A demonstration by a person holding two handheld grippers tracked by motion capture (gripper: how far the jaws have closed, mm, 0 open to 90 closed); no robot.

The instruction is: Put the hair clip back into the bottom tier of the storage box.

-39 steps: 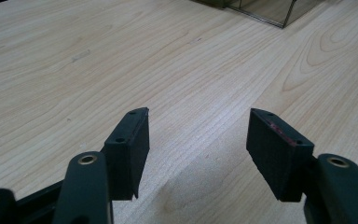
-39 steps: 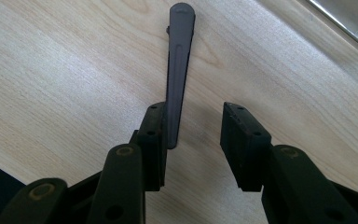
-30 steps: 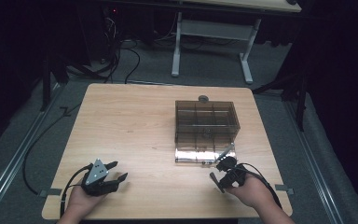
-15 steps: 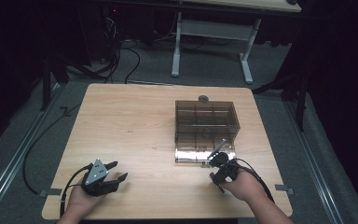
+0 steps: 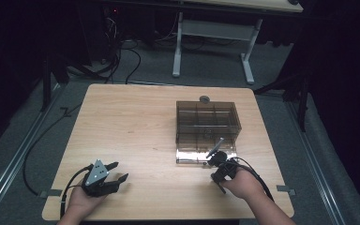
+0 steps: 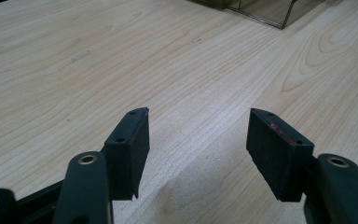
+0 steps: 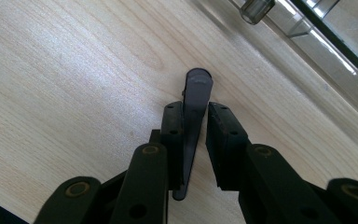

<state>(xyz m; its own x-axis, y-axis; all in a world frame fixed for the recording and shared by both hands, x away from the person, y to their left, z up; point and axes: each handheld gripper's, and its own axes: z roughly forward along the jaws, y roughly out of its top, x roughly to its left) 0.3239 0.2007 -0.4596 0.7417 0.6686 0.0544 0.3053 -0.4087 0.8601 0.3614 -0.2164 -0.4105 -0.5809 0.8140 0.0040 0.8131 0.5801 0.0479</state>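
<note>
On the wooden tabletop point(image 5: 136, 122), the right tool point(image 7: 196, 119) pinches a thin dark flat strip point(image 7: 193, 121) between its jaws, just beside the smoked clear compartment box point(image 5: 207, 123). The left tool point(image 6: 198, 140) rests near the tabletop's front left, jaws spread wide around nothing.

No readable text anywhere tbh: no labels, brands or numbers on the desk point(image 5: 136, 122), the clear box point(image 5: 207, 123) or either hand-held gripper's jaws.
</note>
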